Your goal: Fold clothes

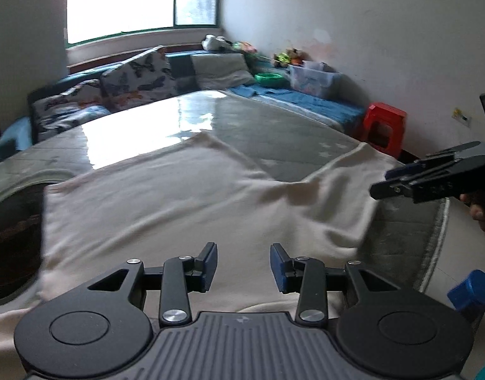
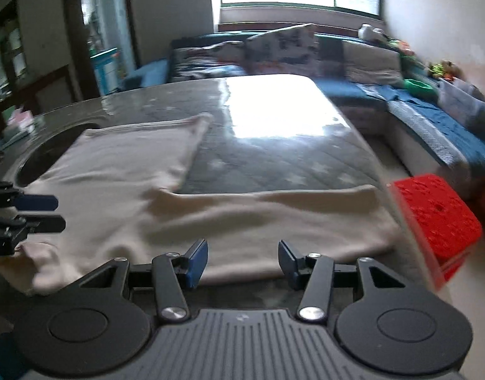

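Currently a cream garment lies spread on a glossy grey table, its body toward the left and one sleeve stretched toward the table's right edge. Wrinkles run across the cloth where the sleeve joins the body. Left gripper hovers over the near part of the garment with its jaws apart and nothing between them; whether the tips touch the cloth cannot be told. Right gripper sits at the near edge of the sleeve, jaws likewise spread and empty. In the left view the right gripper enters from the right side, just beside the sleeve end, with a hand behind it. A red stool stands just past the table's right edge. Beyond the table, a sofa with patterned cushions runs under a bright window. Both views show motion blur.
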The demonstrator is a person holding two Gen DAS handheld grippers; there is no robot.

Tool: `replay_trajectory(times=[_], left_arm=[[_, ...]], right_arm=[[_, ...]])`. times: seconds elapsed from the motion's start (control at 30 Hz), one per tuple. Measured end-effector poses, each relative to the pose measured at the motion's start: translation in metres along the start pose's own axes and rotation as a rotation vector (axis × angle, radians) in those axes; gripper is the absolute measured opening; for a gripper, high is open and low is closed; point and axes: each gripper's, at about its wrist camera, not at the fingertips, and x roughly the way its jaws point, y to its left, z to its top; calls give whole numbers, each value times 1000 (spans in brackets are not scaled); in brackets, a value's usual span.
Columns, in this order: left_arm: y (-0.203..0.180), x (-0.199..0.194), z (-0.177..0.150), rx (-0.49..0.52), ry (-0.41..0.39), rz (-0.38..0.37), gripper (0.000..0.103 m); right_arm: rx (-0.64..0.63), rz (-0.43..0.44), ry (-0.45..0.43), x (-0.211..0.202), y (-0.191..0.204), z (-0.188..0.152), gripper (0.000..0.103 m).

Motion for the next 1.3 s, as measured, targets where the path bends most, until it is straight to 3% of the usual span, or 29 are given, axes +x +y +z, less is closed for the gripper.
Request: replay_trajectory(times=[0.23, 0.37, 0.47, 0.53, 0.6, 0.73, 0.83, 0.93, 1.03, 1.3], left_arm=[[-23, 13, -2, 51, 31, -60, 40], [-26, 17, -3, 54, 45, -58, 40], [-27, 19, -4, 57, 52, -54, 40], [-28, 19, -4, 62, 55, -52, 40], [-30, 19, -5, 72, 55, -53, 40], [-33, 21, -6, 99, 55, -54, 43], [-32, 20, -4, 99, 53, -54, 43], [-31, 19, -1, 95, 50, -54, 43], [-29, 17, 1, 92, 43, -54, 43], [-23, 16, 9, 65, 25, -36, 43]], right_arm=[[155, -208, -25, 8, -57, -5, 46], [259, -209, -39, 14, -85, -6, 40], [276, -203, -46, 23, -92, -5, 27], [249, -216, -56, 25, -91, -4, 8], [237, -214, -66, 26, -91, -2, 3], [224, -251, -105, 23, -97, 9, 2], [227, -253, -84, 28, -99, 9, 2], [252, -239, -72, 33, -100, 3, 4], [295, -214, -90, 27, -104, 2, 12], [337, -175, -98, 30, -110, 4, 16]])
